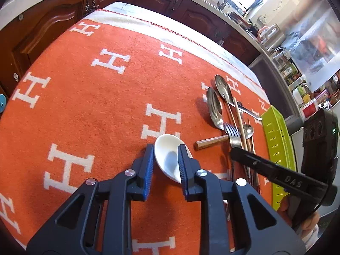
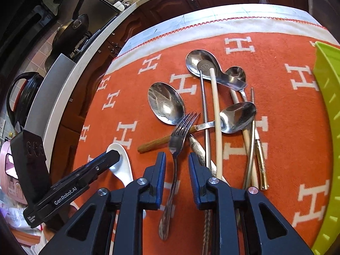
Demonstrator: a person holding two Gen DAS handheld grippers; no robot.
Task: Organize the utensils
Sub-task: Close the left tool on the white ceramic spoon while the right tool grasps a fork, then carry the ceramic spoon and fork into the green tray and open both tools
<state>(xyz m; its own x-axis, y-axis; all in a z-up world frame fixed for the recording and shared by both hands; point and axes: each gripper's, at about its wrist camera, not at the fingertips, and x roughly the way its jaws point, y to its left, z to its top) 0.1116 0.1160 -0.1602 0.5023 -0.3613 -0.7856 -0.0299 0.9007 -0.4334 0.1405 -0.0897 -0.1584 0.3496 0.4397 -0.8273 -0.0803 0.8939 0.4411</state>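
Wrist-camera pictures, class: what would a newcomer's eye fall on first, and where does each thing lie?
First, the bright orange cloth with white H letters that covers the table. Next, the tangled heap of steel spoons, fork and chopsticks near the lime-green plastic tray. Beside the heap, the left tool straddles a white ceramic spoon, while the right tool brackets the steel fork.

The left wrist view looks down steeply, close over the orange cloth, facing the wooden cabinets. The right wrist view sits just as near, above the utensil pile, facing the same cabinets. Both share the white ceramic spoon, fork and green tray.
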